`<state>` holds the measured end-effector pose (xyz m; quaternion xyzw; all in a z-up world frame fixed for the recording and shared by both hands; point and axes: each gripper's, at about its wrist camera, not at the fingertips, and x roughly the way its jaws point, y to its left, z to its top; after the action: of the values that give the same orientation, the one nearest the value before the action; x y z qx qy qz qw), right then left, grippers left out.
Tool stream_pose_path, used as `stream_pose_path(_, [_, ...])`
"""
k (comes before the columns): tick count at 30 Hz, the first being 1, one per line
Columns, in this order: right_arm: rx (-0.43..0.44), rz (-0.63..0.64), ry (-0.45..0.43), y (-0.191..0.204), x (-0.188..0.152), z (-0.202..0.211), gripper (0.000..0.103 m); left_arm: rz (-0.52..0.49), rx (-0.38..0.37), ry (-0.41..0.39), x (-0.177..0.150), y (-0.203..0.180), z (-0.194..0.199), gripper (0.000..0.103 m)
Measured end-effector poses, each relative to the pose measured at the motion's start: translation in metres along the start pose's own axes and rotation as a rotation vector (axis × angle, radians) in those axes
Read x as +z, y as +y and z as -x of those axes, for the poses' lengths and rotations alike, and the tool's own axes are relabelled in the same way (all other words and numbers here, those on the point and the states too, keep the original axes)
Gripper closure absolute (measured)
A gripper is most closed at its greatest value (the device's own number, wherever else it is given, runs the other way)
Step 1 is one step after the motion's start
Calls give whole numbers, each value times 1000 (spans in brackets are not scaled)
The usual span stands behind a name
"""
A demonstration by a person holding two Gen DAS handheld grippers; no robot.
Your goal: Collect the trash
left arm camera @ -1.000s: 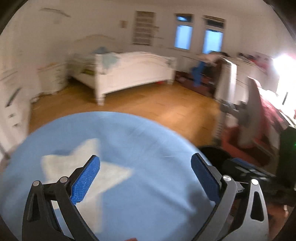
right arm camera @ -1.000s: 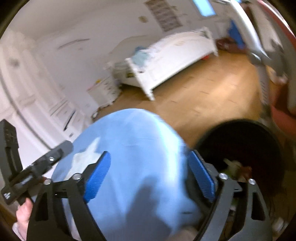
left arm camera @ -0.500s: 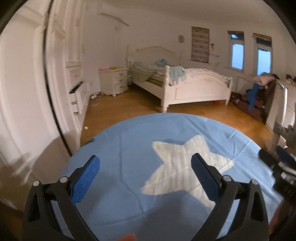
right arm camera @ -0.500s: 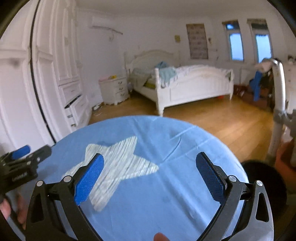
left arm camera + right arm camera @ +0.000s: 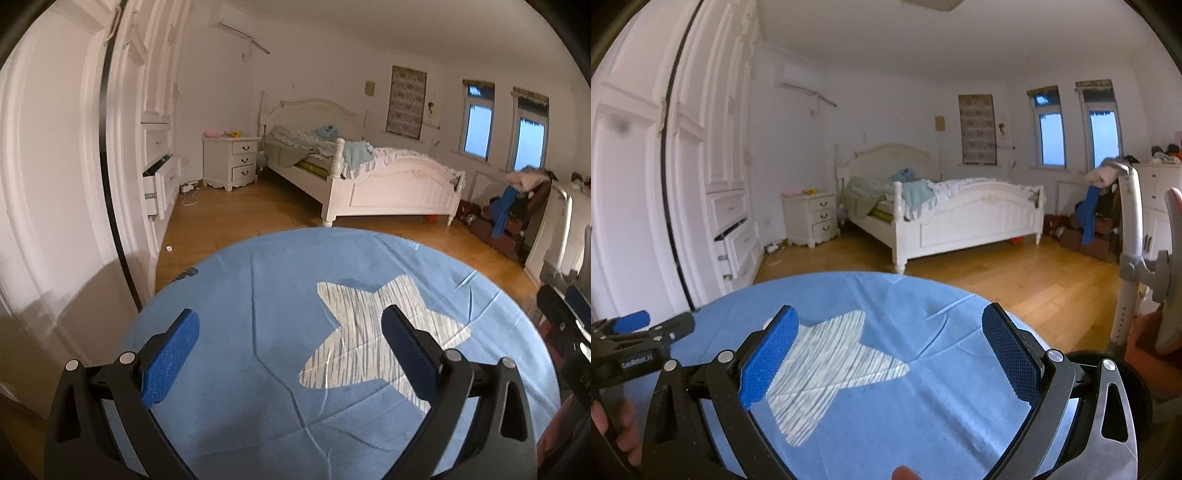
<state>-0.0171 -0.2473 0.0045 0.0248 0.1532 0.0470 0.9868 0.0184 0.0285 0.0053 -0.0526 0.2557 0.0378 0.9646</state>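
Wooden floor (image 5: 229,221) fills the big room, smooth and golden brown. White cupboard doors (image 5: 635,192) stand tall along the left wall, and one drawer (image 5: 155,177) hangs part way out. A white bed (image 5: 945,221) with curved ends sits at the far wall, with rumpled covers on top. A small white nightstand (image 5: 231,162) with three drawers stands just beside the bed.

Close up, a round table wears a soft blue cloth (image 5: 258,314) with a few creases. A pale, stripy star (image 5: 369,332) is printed on the cloth.

A round black bin (image 5: 1086,363) peeks out low on the right, past the table edge, mostly hidden behind the right claw. I cannot see any trash on the cloth.

The left gripper (image 5: 288,354) hangs over the cloth with its jaws spread wide and nothing between them. The right gripper (image 5: 897,354) is also spread wide and empty. Their blue pads (image 5: 768,354) look bumpy like a grid, on black arms with silver screws.

A second ago both cameras were tipped and blurry, and the right one looked down into the bin. Now both sit level and sharp, facing the bed, and the star has slid more to the middle
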Motion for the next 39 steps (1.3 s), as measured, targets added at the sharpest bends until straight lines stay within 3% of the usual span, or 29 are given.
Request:
stream_pose_path(10, [1, 4, -5, 2, -3, 2, 5, -26, 7, 4, -3, -8, -2, 5])
stream_pose_path(39, [6, 6, -1, 7, -4, 6, 5, 25, -6, 22, -7, -3, -3, 5])
